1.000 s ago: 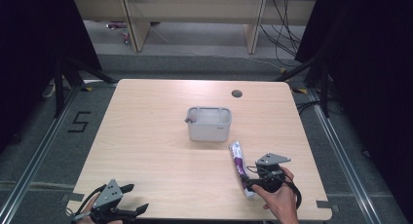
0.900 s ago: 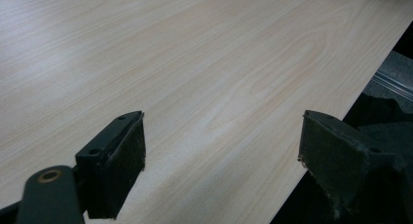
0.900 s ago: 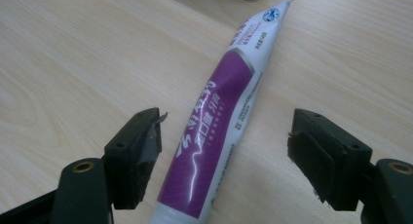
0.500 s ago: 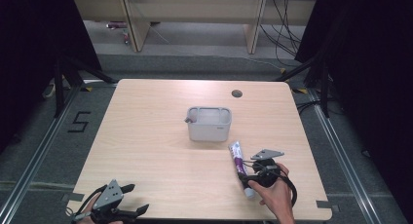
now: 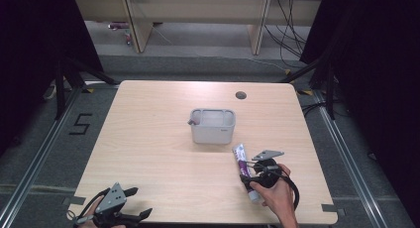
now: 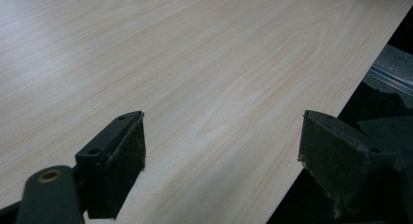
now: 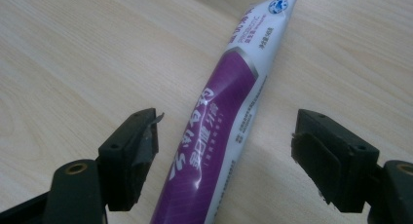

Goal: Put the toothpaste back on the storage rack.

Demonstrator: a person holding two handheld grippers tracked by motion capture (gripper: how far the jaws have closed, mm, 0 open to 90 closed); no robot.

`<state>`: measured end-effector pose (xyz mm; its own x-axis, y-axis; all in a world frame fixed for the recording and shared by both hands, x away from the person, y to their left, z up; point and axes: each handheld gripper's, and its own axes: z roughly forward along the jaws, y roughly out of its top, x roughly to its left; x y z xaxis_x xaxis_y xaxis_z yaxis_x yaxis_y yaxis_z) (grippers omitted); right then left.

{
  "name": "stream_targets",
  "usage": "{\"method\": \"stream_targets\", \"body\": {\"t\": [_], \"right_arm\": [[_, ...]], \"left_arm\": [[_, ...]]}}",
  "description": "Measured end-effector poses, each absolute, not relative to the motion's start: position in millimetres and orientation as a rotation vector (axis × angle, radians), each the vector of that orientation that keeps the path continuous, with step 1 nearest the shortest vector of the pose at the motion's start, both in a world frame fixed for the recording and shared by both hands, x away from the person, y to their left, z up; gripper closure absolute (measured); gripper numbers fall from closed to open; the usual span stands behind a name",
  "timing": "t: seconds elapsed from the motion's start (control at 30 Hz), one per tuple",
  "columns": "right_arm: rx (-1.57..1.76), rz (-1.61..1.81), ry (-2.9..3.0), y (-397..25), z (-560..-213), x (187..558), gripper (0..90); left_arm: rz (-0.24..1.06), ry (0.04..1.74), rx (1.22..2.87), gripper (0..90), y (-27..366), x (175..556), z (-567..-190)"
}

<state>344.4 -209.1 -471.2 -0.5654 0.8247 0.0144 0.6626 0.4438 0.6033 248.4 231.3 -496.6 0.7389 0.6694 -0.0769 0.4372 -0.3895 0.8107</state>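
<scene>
Purple toothpaste tube (image 7: 221,131) lies on the bench (image 5: 148,139) between my right claw's (image 7: 224,156) spread jaws, ungrasped; the left claw (image 6: 221,151) gapes idle, lifting remains.

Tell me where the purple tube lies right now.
In the high view the purple tube lies flat on the table, front right, just before the grey bin. The open right gripper straddles it, jaws apart on either side.
</scene>
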Motion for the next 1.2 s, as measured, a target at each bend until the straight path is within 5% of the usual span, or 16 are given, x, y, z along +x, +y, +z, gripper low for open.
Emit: {"method": "stream_targets", "body": {"t": [0.5, 1.2], "right_arm": [[1.312, 0.698, 2.484, -193, -474, 355, 27.6], [1.3, 0.558, 2.557, -184, -476, 369, 54.8]], "left_arm": [[0.329, 0.832, 2.052, 16.4, 234, 245, -498], [0.338, 0.81, 2.07, 16.3, 236, 244, -495]]}}
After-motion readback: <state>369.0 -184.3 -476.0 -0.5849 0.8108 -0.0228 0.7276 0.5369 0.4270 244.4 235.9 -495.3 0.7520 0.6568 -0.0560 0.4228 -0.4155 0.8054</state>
